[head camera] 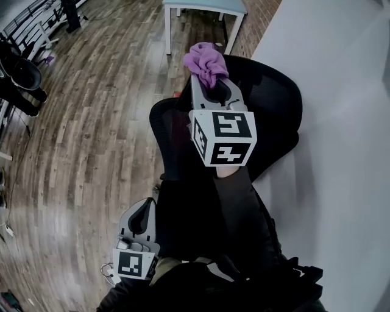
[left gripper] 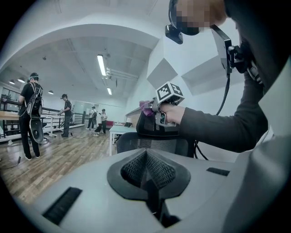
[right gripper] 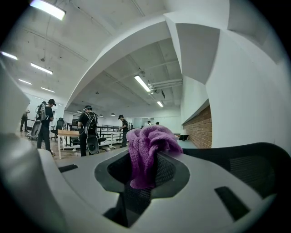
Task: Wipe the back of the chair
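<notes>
R gripper (right gripper: 142,184): jaws pinching a purple cloth (right gripper: 146,148), which bunches up over the tips. The cloth is at the top rim of the black mesh chair back (head camera: 275,100); can't tell if it's touching the mesh. From the head view, R gripper's marker cube (head camera: 223,138) and the person's dark sleeve (head camera: 239,204) cover the middle of the chair. L gripper (left gripper: 148,182): jaws pressed together w/ nothing between, held low and well apart from the chair, near the person's body. Beyond the chair there's a white table (head camera: 206,6) and, beside it, a brick wall (head camera: 257,23). White wall (head camera: 344,128) runs along the chair's R side. Wood floor (head camera: 91,128) to the L. Several people (left gripper: 31,113) stand further back in the room.
</notes>
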`<control>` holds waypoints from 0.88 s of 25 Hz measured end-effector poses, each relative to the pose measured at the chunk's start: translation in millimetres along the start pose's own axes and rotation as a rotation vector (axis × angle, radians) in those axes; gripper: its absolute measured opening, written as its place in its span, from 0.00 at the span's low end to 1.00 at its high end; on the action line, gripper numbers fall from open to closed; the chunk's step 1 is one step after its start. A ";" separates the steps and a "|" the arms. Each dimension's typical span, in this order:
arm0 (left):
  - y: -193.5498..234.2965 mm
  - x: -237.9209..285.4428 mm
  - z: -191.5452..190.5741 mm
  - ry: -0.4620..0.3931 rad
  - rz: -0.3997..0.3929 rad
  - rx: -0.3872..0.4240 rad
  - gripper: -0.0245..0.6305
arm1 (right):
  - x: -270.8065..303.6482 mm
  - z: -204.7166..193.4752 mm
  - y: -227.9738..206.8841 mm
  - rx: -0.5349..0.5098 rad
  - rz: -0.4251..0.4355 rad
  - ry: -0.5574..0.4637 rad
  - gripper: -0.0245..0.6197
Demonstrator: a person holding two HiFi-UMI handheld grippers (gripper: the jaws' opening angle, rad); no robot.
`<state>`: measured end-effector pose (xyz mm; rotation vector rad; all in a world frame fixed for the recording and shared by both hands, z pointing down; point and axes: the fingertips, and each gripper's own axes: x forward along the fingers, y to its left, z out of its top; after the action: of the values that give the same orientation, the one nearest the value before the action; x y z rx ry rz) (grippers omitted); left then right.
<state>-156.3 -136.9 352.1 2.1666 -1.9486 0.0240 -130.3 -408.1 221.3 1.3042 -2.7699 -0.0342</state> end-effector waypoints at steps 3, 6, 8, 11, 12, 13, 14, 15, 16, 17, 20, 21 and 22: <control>-8.1 -2.2 8.6 0.004 -0.012 0.013 0.04 | -6.8 8.5 -2.0 -0.001 0.008 0.005 0.18; -14.3 -1.8 11.4 0.002 -0.024 0.020 0.04 | -10.8 10.4 -6.2 -0.007 0.004 0.007 0.18; -15.9 2.7 9.7 0.005 -0.027 0.021 0.04 | -9.0 7.5 -11.2 -0.008 0.000 0.006 0.18; -12.6 4.6 8.9 0.011 -0.025 0.022 0.04 | -5.9 5.5 -13.9 -0.001 -0.012 0.002 0.18; -11.3 4.0 8.9 0.013 -0.024 0.023 0.04 | -5.7 5.4 -14.0 -0.001 -0.018 0.001 0.18; -10.4 3.8 8.6 0.013 -0.023 0.023 0.04 | -5.5 5.1 -14.4 -0.003 -0.023 0.000 0.18; -9.9 4.4 7.8 0.014 -0.023 0.022 0.04 | -5.0 4.3 -15.5 -0.005 -0.028 -0.001 0.18; -9.9 5.8 6.7 0.016 -0.023 0.022 0.04 | -4.3 3.1 -17.5 -0.006 -0.032 -0.001 0.18; -10.3 7.8 5.3 0.017 -0.023 0.022 0.04 | -3.7 1.4 -20.4 -0.005 -0.036 -0.002 0.18; -10.9 9.6 4.0 0.018 -0.024 0.022 0.04 | -3.4 -0.5 -23.6 -0.003 -0.040 -0.001 0.18; -13.0 12.2 3.1 0.019 -0.028 0.023 0.04 | -4.7 -3.3 -30.8 0.006 -0.051 0.000 0.18; -13.8 12.7 3.7 0.019 -0.030 0.023 0.04 | -5.1 -3.1 -32.1 0.008 -0.054 -0.001 0.18; -14.6 13.5 4.0 0.020 -0.032 0.023 0.04 | -5.4 -3.0 -33.1 0.007 -0.056 -0.001 0.18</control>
<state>-140.9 -149.5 348.1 2.2034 -1.9114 0.0631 -101.2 -425.0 222.1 1.3837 -2.7367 -0.0287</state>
